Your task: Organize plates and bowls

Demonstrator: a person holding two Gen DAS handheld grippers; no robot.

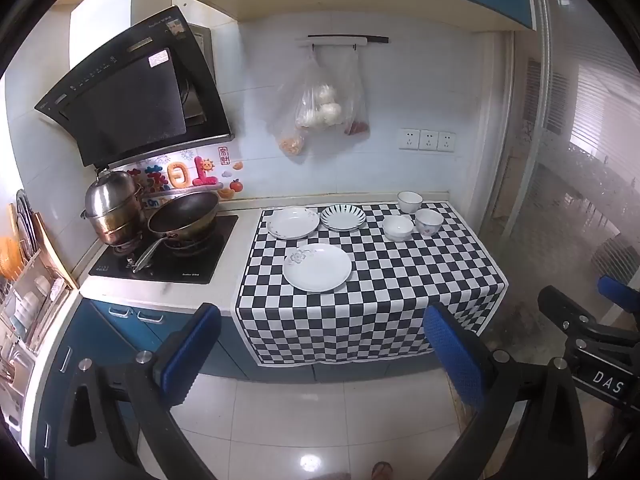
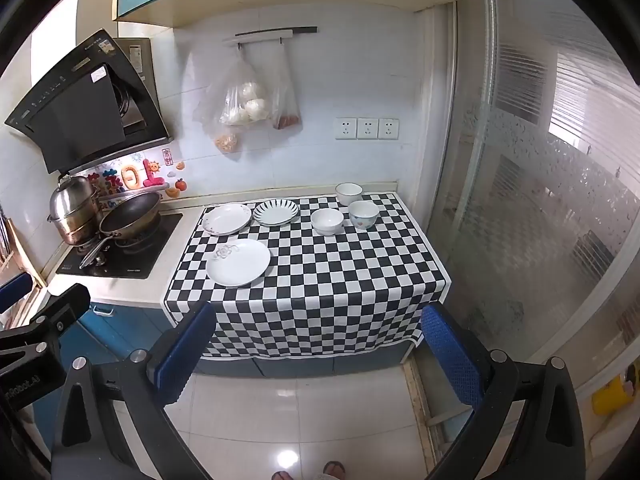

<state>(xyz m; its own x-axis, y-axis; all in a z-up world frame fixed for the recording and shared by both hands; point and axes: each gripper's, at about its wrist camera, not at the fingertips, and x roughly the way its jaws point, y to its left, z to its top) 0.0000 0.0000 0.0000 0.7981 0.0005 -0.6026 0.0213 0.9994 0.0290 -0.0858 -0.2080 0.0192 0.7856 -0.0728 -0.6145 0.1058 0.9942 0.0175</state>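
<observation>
So both grippers are hanging back from the counter, angled down at it, nothing grabbed. The left gripper [image 1: 320, 354] with its blue-padded black fingers is spread as wide as it goes, empty gap between the pads, just floor tiles and the cloth edge showing through. Same deal with the right gripper [image 2: 318, 354]: fully spread, holding nothing.

All the dishes sit on the black-and-white checkered cloth [image 1: 400, 280] draped over the counter. In the left wrist view, the big plain white plate with a small flower print [image 1: 317, 267] is dead centre, nearest the edge. At about 11 o'clock from it is a white shallow plate with a speckled rim [image 1: 293, 222], and just beside that, toward 1 o'clock, the white plate with dark blue radiating stripes [image 1: 343, 217].

The bowls cluster off to the 2 o'clock side: a small plain white bowl [image 1: 397, 227], a white bowl with a pinkish mark on its side [image 1: 429, 221] just beside it, and a white bowl with a dark rim [image 1: 409, 201] behind them by the wall.

Over at 9 o'clock is the black stovetop [image 1: 168, 258] with a dark wok [image 1: 184, 216] and a steel steamer pot [image 1: 113, 212].
</observation>
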